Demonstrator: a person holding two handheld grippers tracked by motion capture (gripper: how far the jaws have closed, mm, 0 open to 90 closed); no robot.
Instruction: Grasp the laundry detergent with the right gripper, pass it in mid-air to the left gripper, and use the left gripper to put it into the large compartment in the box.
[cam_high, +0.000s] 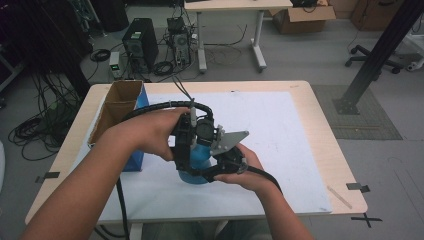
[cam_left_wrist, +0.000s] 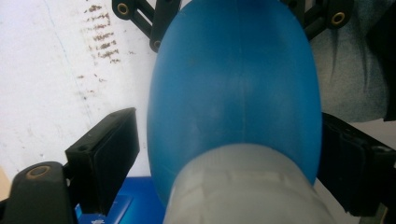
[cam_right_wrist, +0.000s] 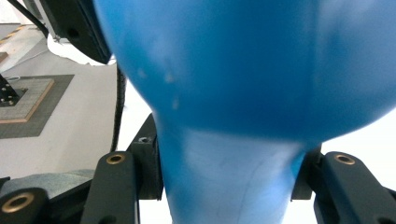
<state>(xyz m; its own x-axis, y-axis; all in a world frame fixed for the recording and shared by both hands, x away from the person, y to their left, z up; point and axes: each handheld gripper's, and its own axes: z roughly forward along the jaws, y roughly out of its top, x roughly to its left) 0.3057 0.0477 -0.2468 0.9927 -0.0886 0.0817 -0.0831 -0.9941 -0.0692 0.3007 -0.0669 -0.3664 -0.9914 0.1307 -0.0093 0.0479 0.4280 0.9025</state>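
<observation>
Fig.: blue bulb-shaped plastic bottle (cam_high: 200, 159) held above the white table mat (cam_high: 280, 130). Your right gripper (cam_right_wrist: 229, 186) clamps its narrow end; left gripper (cam_left_wrist: 224, 158) brackets bulb, contact w/ pads unclear.

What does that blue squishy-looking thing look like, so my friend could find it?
Start at the white mat covering the wooden table, then look near its front edge, where the person's two hands meet. Between both tongs sits the blue bulb: round and fat, narrowing to a neck, with a pale whitish end. Unlike the boxy open cardboard box beside it, it is smooth and rounded.
</observation>
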